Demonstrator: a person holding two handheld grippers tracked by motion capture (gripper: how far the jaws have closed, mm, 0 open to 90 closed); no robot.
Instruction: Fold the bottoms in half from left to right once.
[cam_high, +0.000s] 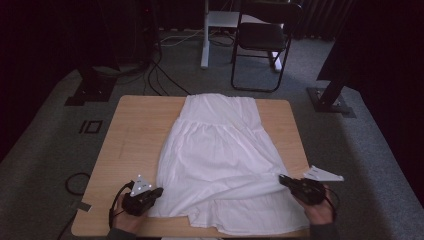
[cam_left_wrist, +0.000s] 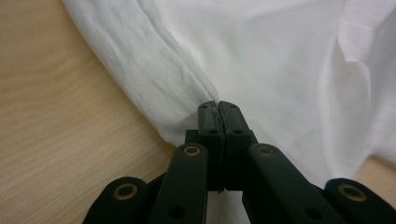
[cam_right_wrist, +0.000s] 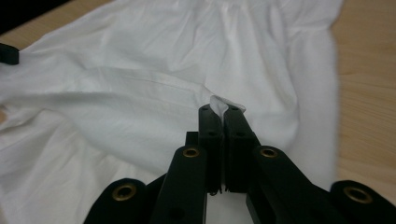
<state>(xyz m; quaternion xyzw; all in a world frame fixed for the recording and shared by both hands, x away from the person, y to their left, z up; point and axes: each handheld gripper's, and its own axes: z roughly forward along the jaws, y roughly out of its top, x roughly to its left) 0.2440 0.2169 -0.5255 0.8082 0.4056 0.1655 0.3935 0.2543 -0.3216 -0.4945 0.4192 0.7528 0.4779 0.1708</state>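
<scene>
1. The white garment (cam_high: 220, 160) lies flat on the wooden table (cam_high: 135, 145). Its narrow end lies toward the far edge and its wide hem toward the person, so its long axis runs from the far edge to the near edge.
2. The left gripper (cam_high: 156, 192) sits at the garment's near-left edge. In the left gripper view its jaws are clenched together, with a thin fold of the cloth's side edge (cam_left_wrist: 187, 93) pinched between the tips.
3. The right gripper (cam_high: 283, 179) sits at the near-right edge. In the right gripper view its jaws are clamped on a small tuft of fabric (cam_right_wrist: 219, 103) that stands up between the tips.
4. The two grip points lie across the short axis, one on each side of the garment. A taut ridge (cam_high: 250, 181) runs between them.
5. The rest of the garment extends away from both grippers toward the far edge. A fold over that ridge would probably have to travel forward along the long axis, with both hands sharing the move equally.
</scene>
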